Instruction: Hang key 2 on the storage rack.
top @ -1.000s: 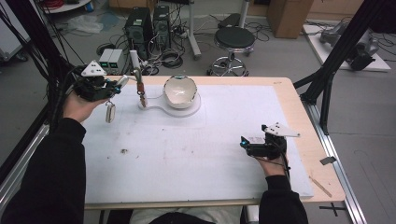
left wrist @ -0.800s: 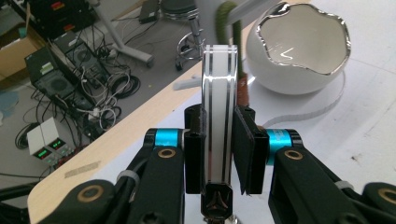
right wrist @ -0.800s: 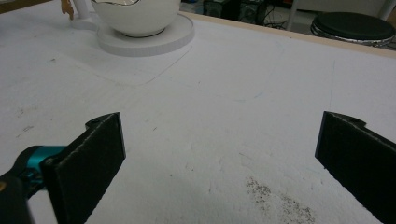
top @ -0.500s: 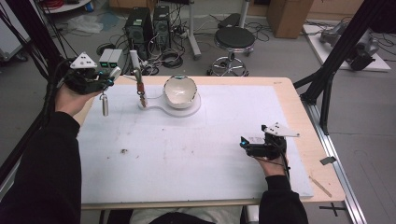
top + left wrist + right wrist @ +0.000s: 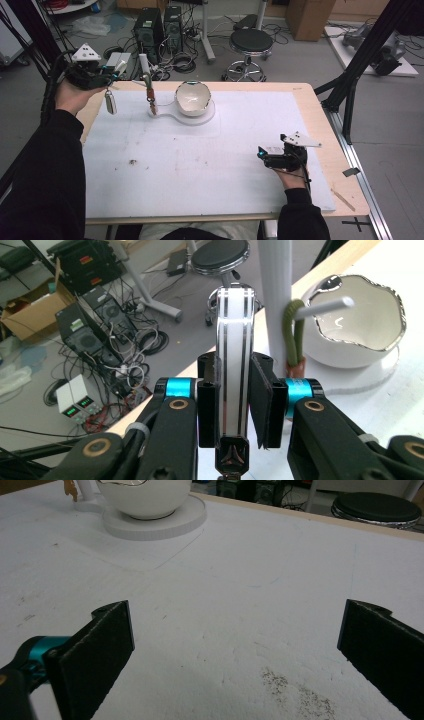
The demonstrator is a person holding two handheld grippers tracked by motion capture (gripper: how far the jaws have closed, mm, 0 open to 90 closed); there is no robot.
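My left jaws clamp the flat white-and-silver spoon handle, long axis along them; the white scalloped bowl lies toward 3 o'clock. My right jaws gape empty above the worktop.

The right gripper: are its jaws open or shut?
Open. The right gripper has its two black pads far apart, with bare white table between them.

lower end of the white-and-silver handle hidden between the left gripper pads, far end out of focus, white post cut by top edge, right gripper pads cropped at bottom, bowl rim cut off
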